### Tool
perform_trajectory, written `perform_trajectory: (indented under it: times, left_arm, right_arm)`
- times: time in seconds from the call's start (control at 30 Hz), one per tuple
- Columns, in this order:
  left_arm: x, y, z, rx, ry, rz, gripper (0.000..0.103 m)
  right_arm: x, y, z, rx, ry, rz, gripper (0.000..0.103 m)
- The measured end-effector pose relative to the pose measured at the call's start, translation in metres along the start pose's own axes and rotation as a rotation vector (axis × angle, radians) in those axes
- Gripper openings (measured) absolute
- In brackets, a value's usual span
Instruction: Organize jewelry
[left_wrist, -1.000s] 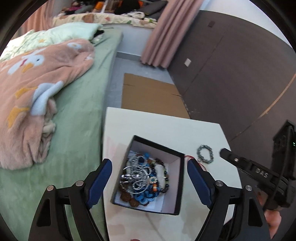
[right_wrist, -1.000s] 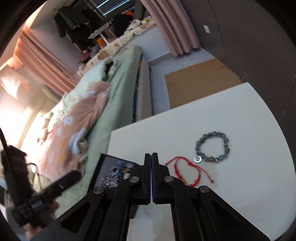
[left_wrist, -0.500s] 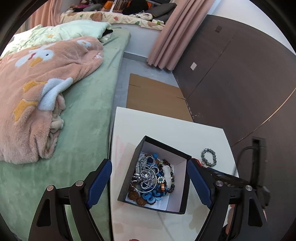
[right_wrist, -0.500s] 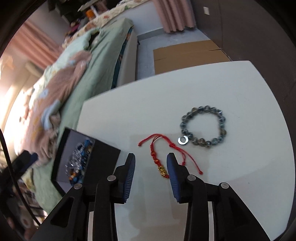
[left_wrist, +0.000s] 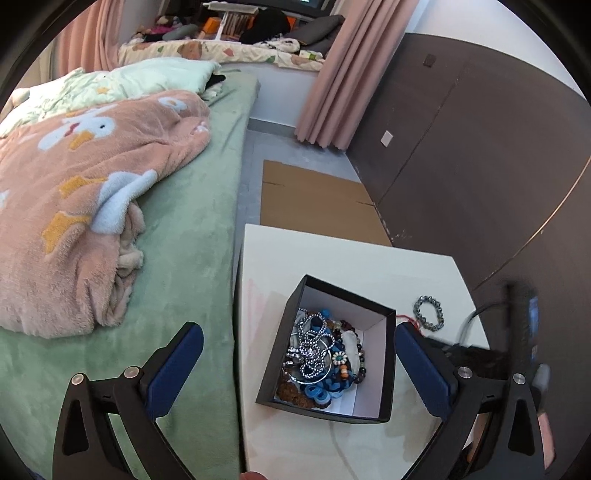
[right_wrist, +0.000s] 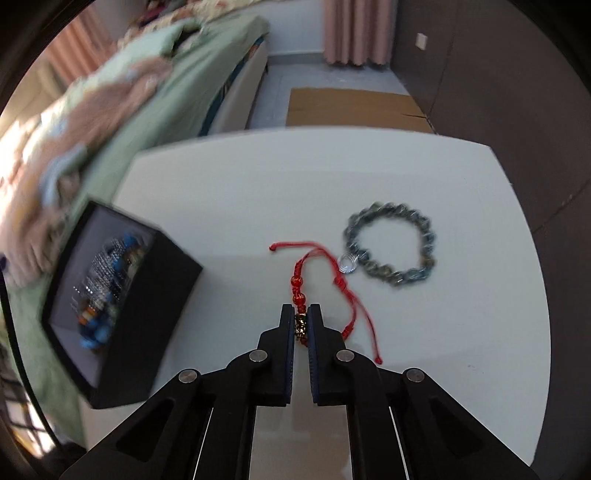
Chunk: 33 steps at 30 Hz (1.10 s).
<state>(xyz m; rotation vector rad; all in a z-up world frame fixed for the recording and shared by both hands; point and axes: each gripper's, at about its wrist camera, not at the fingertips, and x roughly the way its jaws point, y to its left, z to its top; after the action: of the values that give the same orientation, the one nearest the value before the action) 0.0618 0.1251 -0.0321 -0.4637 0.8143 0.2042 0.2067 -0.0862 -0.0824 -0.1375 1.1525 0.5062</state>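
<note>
Right claw (right_wrist: 302, 325) has just pinched onto the red string bracelet (right_wrist: 301, 291), black box (right_wrist: 122, 314) off to its left under the wide-open left claw (left_wrist: 299, 363).

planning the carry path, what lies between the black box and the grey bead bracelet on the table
In the right wrist view, the red cord bracelet lies between the black jewelry box and the grey bead bracelet; the right gripper pinches its gold charm.

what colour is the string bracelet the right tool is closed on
Red cord with red beads and a gold charm; clearest in the right wrist view.
</note>
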Motion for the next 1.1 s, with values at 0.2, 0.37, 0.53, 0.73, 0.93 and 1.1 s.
perform_trajectory:
  times: [0.2,0.37,0.53,0.73,0.93,1.1]
  left_arm:
    - [-0.005,0.002,0.000,-0.027,-0.047,-0.010,0.103]
    - [-0.013,0.001,0.004,-0.033,-0.099,-0.043,0.103]
    - [-0.032,0.017,0.013,-0.084,-0.191,-0.044,0.103]
    - [-0.037,0.033,0.019,-0.144,-0.184,-0.072,0.103]
    - [-0.037,0.018,0.020,-0.127,-0.182,-0.117,0.103]
    - [-0.027,-0.008,0.019,-0.076,-0.132,-0.131,0.103]
  right_arm:
    - [-0.046,-0.011,0.005,0.109,-0.173,0.215,0.008]
    - [-0.075,0.002,0.002,0.094,-0.264,0.414,0.008]
    - [-0.079,0.035,-0.010,0.055,-0.286,0.558,0.008]
    - [-0.051,0.027,-0.014,0.152,-0.202,0.595,0.066]
    - [-0.057,-0.003,-0.019,0.211,-0.222,0.551,0.068]
    - [-0.062,-0.023,-0.020,0.217,-0.226,0.470,0.069]
